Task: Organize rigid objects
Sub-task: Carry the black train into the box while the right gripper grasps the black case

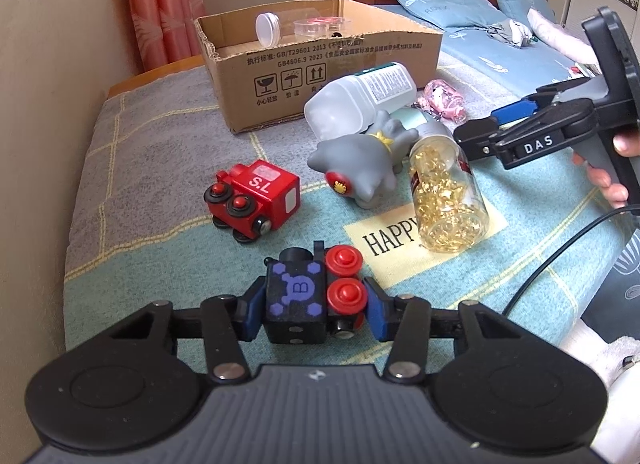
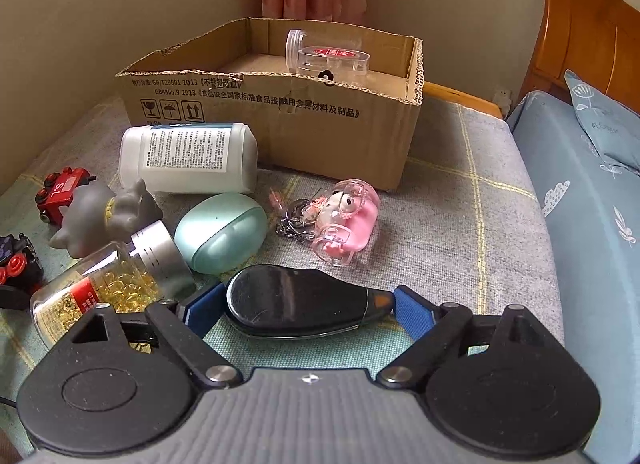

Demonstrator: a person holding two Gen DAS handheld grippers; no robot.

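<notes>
Fingers (image 1: 251,318) of your left gripper (image 1: 314,314) clamp the black toy train (image 1: 296,298); your right gripper (image 2: 304,310) grasps the black oval case (image 2: 296,302) lengthwise.

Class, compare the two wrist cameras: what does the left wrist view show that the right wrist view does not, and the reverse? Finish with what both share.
Only the left wrist view: the left tongs closed on the black toy train, the "HAPPY" print on the cover, and the right tongs seen from the side.

Only the right wrist view: the right tongs around a black oval device, and the mint egg-shaped case in full.

Both: the cardboard box, white bottle, grey cat figure, capsule jar, red toy train and pink keychain.
</notes>
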